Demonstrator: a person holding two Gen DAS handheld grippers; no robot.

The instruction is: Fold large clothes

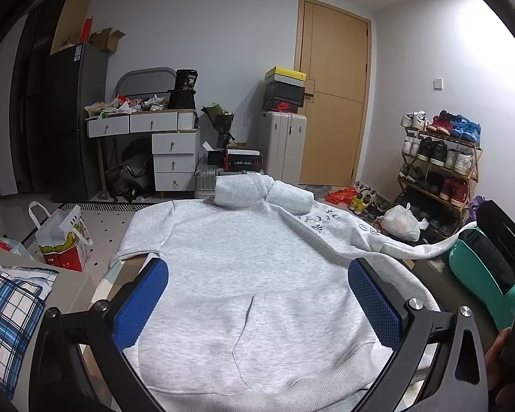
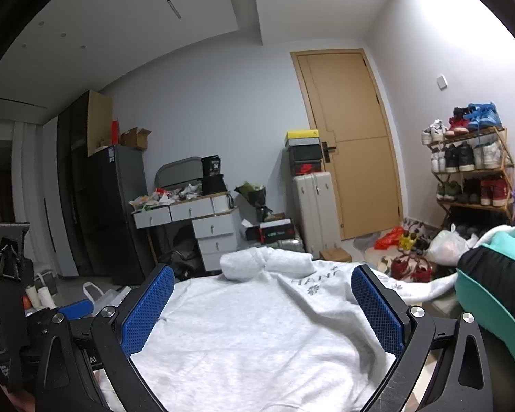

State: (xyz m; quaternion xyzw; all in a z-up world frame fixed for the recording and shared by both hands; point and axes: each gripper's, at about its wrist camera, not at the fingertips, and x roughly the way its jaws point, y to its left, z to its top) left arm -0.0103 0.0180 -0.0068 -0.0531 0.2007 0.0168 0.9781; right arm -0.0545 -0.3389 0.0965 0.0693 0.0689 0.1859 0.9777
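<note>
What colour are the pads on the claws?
Blue, with a fine textured grid; the pads show best in the left wrist view.

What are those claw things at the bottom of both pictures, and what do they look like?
They are handheld grippers. The left gripper and the right gripper look alike: two angular matte black arms with silver round bolts, each finger faced with a blue, finely dimpled pad. No cables or sleeves show.

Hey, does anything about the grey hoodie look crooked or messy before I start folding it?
Yes. The grey hoodie lies front up, but one sleeve trails off to the right toward the teal object, and the hood is bunched at the far end.
</note>
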